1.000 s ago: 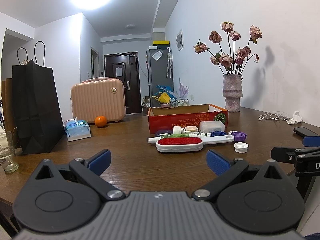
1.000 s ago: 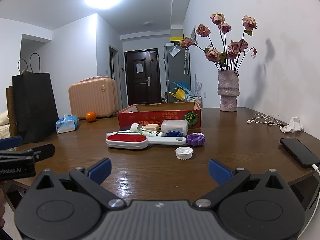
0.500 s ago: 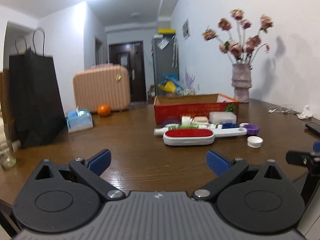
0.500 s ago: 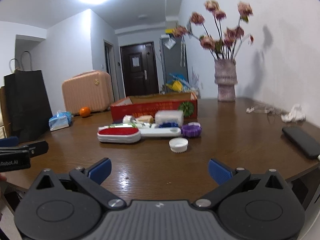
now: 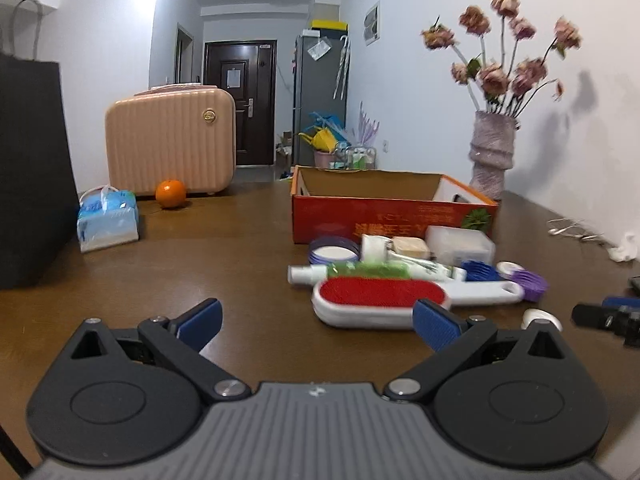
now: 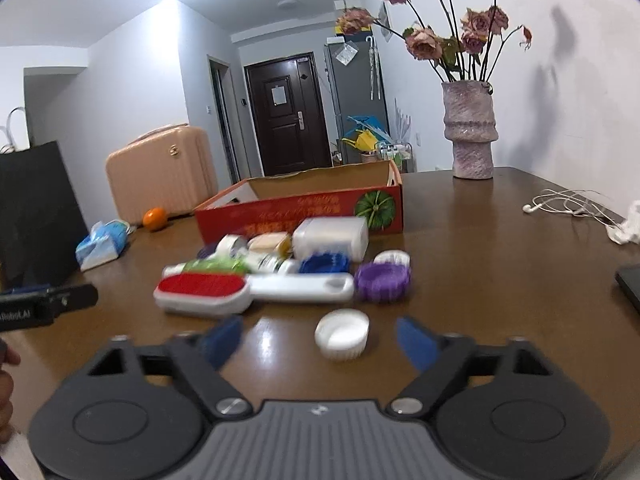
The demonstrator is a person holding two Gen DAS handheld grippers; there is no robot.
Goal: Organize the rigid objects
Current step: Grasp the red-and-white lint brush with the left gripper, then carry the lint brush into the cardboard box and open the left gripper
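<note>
A heap of small items lies in front of an open red cardboard box (image 5: 394, 216) (image 6: 300, 210). Nearest is a white lint brush with a red pad (image 5: 378, 302) (image 6: 208, 292). Around it are a green tube (image 5: 360, 271), a clear plastic case (image 6: 332, 238), a purple lid (image 6: 382, 280) and a white cap (image 6: 342, 334). My left gripper (image 5: 316, 320) is open, just left of and short of the brush. My right gripper (image 6: 320, 342) has its jaws closing, with the white cap between them and the pads apart from it.
On the brown table (image 5: 224, 248) stand a black paper bag (image 5: 28, 176), a tissue pack (image 5: 108, 220), an orange (image 5: 171, 194), a pink case (image 5: 170, 146) and a vase of dried roses (image 6: 470, 132). White earphones (image 6: 568, 204) and a phone edge (image 6: 628, 284) lie at the right.
Both grippers have moved forward toward the heap, which now looks larger and nearer. The right gripper's fingers have come closer together around the white cap.
</note>
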